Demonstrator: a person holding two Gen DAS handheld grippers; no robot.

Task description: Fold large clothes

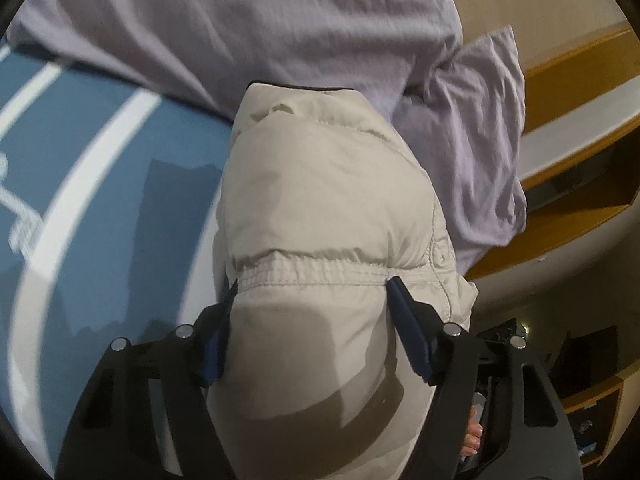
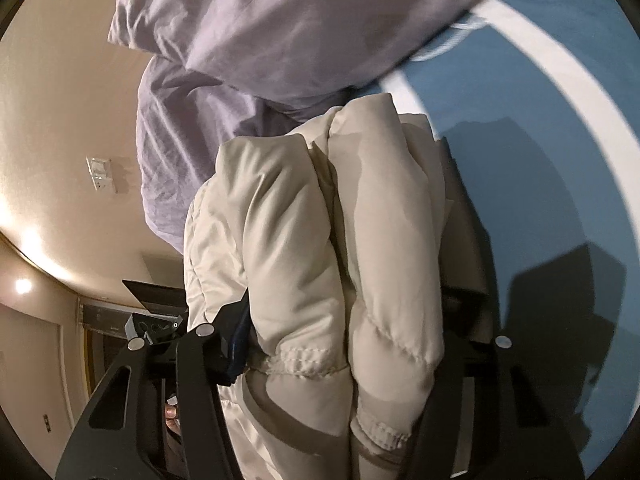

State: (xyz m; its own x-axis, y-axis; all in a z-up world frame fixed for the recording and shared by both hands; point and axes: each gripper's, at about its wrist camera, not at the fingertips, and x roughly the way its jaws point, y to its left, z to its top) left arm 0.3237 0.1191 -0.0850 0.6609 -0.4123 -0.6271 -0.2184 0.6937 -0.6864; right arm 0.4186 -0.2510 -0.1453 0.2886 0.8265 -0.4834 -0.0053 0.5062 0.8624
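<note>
While both tongs close on the cream padded jacket (image 1: 320, 208), it stretches away from each camera toward the lilac bedding (image 1: 248, 20), above the blue bed cover (image 1: 120, 208). The left tongs (image 1: 312, 312) stand about half open and pinch the bundle near its elastic hem. The right tongs (image 2: 340, 344) squeeze thick folded layers, though the right-side finger is hidden. The long axis runs forward along the fingers; neither hand seems nearer, so the fold probably needs both together.
</note>
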